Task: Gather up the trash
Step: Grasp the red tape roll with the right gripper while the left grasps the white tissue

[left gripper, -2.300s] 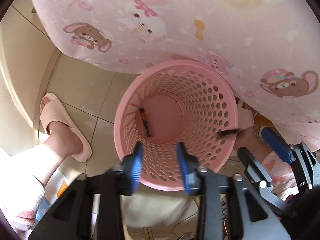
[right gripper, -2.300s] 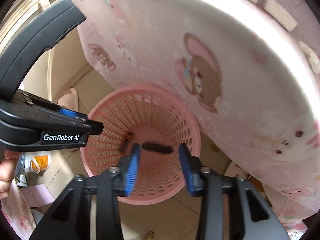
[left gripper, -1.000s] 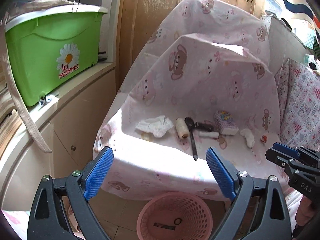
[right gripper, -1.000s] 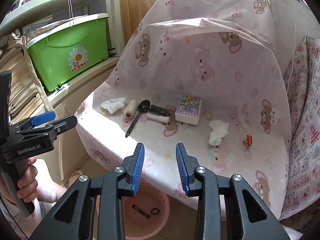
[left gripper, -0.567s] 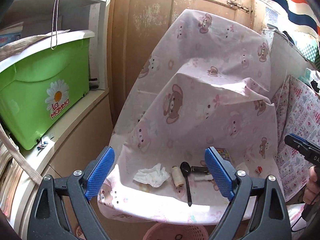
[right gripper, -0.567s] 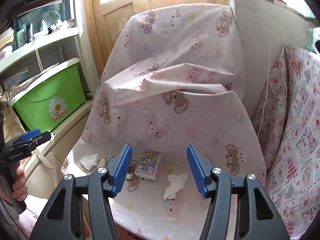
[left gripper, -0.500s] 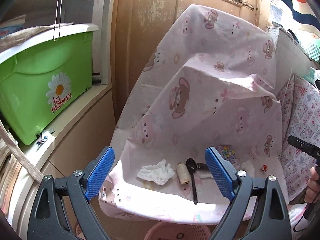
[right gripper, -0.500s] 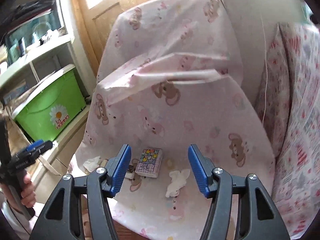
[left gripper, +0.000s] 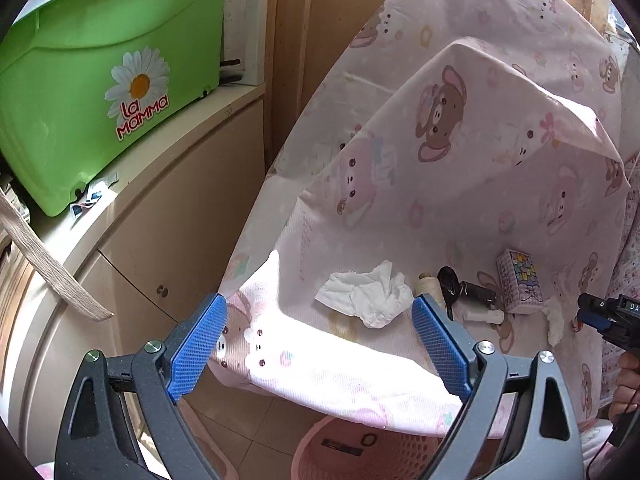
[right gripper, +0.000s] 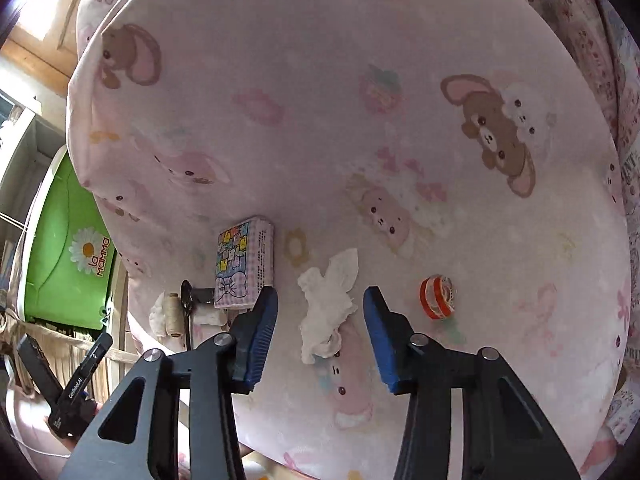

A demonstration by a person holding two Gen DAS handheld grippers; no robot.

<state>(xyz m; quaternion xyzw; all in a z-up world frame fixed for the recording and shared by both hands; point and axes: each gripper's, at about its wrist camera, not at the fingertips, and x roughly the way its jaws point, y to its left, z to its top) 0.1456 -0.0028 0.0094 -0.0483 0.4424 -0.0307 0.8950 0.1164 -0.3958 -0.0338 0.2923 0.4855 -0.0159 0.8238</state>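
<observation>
both my grippers tilt steeply down over the pink bear-print cloth point(right gripper: 400, 140) that covers the seat.

my left gripper point(left gripper: 320, 344) has its jaws spread wide with nothing between the pads; it hangs above the front left corner of the cloth. the pink mesh basket point(left gripper: 360, 456) sits on the floor under that front edge, partly hidden by the overhang, with a few small dark bits inside. the green storage box point(left gripper: 100, 80) stands on the cabinet top to the left.

my right gripper point(right gripper: 318, 332) has its jaws at a middling gap and they have just been narrowing; the pads press on nothing. the crumpled white tissue point(right gripper: 328, 304) lies on the cloth directly ahead, lined up with the gap, its near end between the blue tips but apart from both pads.

a second crumpled tissue point(left gripper: 366, 298) lies near the left gripper, just inside its right finger in the left view.

smaller things, left to right: thread spool point(right gripper: 173, 314), black spoon point(right gripper: 186, 308), patterned tissue pack point(right gripper: 244, 262), red-and-clear tape roll point(right gripper: 438, 296).
</observation>
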